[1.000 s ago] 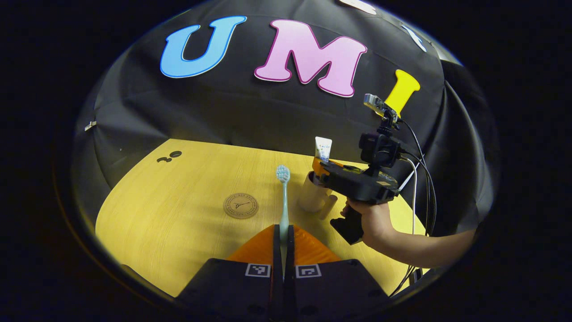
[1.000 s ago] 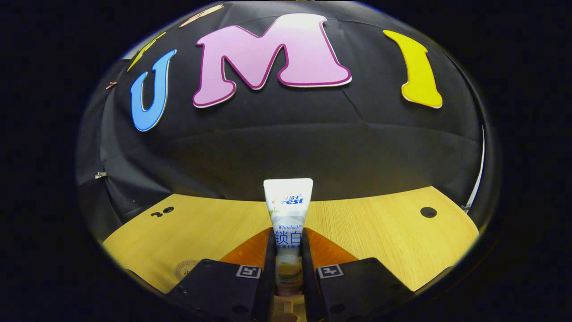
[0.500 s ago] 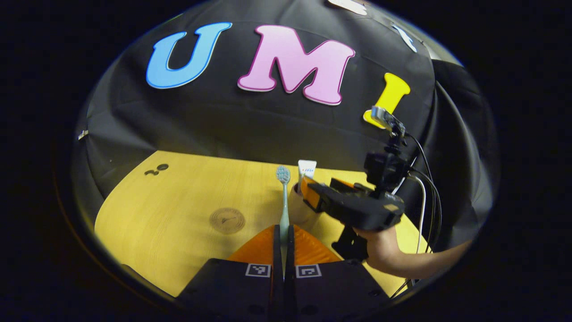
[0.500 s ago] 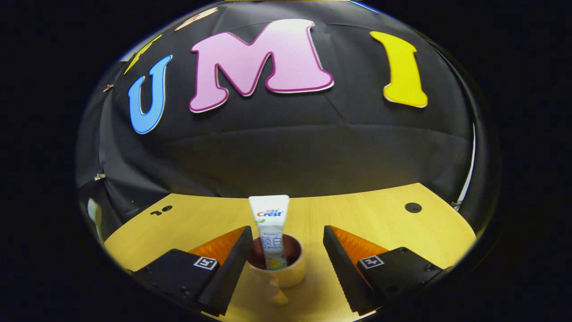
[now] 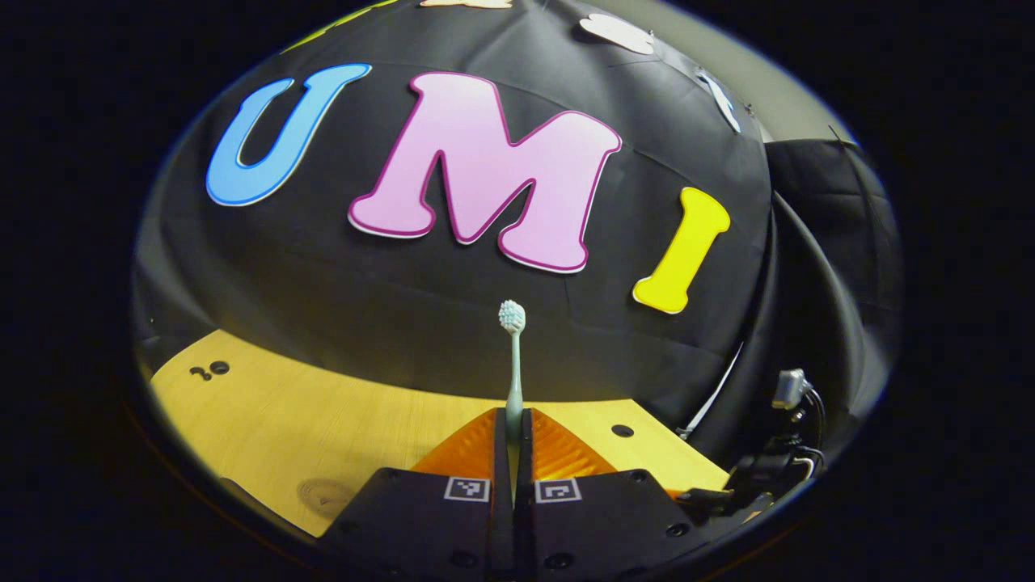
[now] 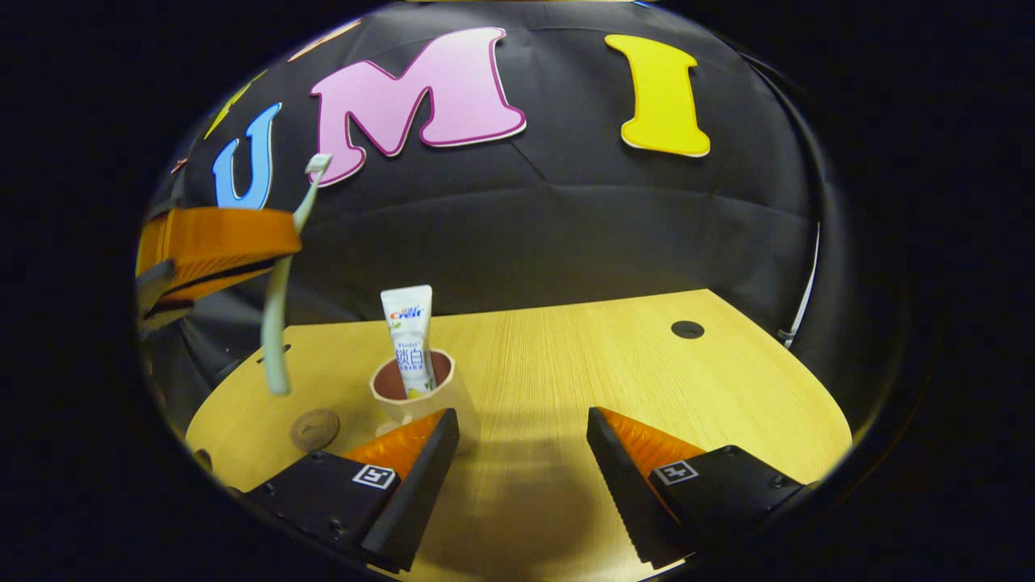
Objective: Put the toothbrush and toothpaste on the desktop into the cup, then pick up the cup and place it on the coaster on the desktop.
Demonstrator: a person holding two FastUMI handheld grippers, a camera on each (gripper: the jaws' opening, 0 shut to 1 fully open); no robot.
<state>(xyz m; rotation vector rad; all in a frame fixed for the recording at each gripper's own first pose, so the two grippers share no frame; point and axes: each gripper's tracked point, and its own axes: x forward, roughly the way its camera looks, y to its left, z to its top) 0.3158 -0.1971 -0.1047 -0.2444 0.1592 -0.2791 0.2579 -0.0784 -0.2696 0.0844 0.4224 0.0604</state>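
In the left gripper view, my left gripper point(image 5: 512, 420) is shut on the pale green toothbrush point(image 5: 513, 356), whose bristle head points up against the wall. The right gripper view shows that gripper point(image 6: 279, 246) high at the left, with the toothbrush point(image 6: 279, 323) hanging upright to the left of the cup and above its rim. The beige cup point(image 6: 420, 396) stands on the table with the white toothpaste tube point(image 6: 411, 335) upright inside. My right gripper point(image 6: 521, 432) is open and empty, just right of the cup. The round brown coaster point(image 6: 315, 428) lies left of the cup, also dimly seen as the coaster point(image 5: 323, 495).
The wooden table point(image 6: 614, 380) has a round cable hole point(image 6: 687, 329) at the far right and small holes point(image 5: 209, 370) at the far left. The right gripper's body and cables point(image 5: 776, 469) sit at the lower right of the left gripper view.
My right gripper opened, left the toothpaste in the cup and drew back to the right. My left gripper rose and tilted up with the toothbrush, closing in above the cup.
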